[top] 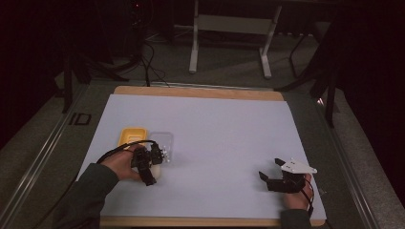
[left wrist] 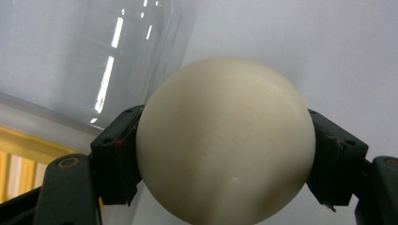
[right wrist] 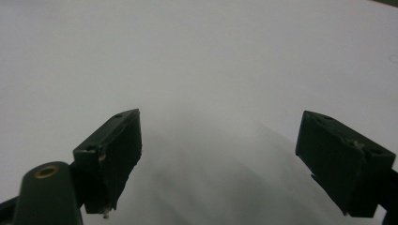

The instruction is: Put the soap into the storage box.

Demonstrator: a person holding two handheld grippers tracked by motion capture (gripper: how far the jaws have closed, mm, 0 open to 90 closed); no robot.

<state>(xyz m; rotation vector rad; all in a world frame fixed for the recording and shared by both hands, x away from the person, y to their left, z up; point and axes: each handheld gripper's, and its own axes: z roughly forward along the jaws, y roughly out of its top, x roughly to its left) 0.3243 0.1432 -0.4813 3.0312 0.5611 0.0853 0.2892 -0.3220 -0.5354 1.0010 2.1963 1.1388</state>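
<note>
Left gripper (left wrist: 225, 154): clamped on cream ball (left wrist: 225, 140), one jaw pressed on each side, ball bulging well past both pads. Seen from high view, ball sits low over white sheet (top: 215, 138), near-left area, just in front of clear plastic container (top: 162, 140) and yellow tray (top: 130, 136). Clear container wall visible just behind ball in left gripper view.

Right gripper (right wrist: 234, 154): jaws spread wide, holding nothing, bare white sheet between them. Parked near-right on sheet, well apart from ball.

Left gripper (left wrist: 225, 154) clamped — right gripper (right wrist: 218, 159) agape
</note>
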